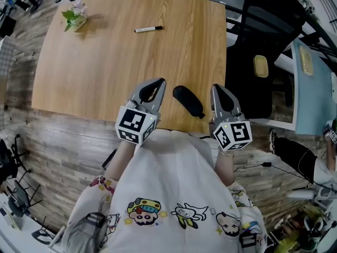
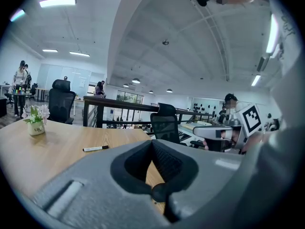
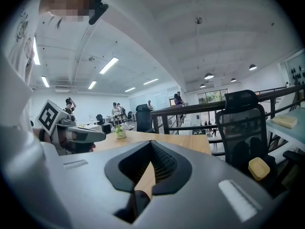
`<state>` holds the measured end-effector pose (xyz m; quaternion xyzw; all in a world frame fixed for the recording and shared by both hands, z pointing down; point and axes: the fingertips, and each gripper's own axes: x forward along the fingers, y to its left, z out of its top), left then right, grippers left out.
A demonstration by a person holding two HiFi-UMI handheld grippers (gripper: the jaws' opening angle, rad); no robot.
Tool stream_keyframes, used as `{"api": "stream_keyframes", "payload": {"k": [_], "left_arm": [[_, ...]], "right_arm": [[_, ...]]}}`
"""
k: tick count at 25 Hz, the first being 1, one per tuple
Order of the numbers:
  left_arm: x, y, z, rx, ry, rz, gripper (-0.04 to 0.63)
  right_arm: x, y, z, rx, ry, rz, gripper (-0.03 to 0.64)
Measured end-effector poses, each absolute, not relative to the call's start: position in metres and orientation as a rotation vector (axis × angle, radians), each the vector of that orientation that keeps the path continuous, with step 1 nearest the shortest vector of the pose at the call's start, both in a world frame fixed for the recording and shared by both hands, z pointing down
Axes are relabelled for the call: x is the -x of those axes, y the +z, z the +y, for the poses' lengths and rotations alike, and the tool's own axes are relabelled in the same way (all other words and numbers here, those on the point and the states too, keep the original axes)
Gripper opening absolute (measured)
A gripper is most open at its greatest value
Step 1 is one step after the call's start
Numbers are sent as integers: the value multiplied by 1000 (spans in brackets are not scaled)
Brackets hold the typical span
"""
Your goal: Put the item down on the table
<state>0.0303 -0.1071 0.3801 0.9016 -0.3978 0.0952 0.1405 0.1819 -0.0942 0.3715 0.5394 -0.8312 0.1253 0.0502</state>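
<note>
A black oblong item [image 1: 187, 100] lies flat on the wooden table [image 1: 105, 73] near its front edge, with nothing holding it. My left gripper [image 1: 158, 83] hovers just left of it, jaws shut and empty, tips meeting [image 2: 152, 141] over the tabletop. On the item's right side my right gripper [image 1: 216, 88] is also shut with nothing between its jaws [image 3: 151, 142]. Both grippers stand apart from the item and point toward the far side of the table. Each gripper shows in the other's view: the right gripper [image 2: 224, 131], the left gripper [image 3: 78, 135].
A marker pen [image 1: 148, 29] lies toward the far middle of the table, and a small potted plant [image 1: 76, 17] stands at the far left corner. A black office chair [image 1: 263, 46] sits off the table's right edge. People stand far across the room.
</note>
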Motion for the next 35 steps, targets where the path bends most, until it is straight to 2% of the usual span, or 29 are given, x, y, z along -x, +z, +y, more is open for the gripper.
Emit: {"api": "stream_keyframes", "payload": {"k": [35], "left_arm": [[-24,390,-100,-2572,279,-1164,-1]], "right_arm": [[-176,386,-85,-1571,424,-2530,9]]}}
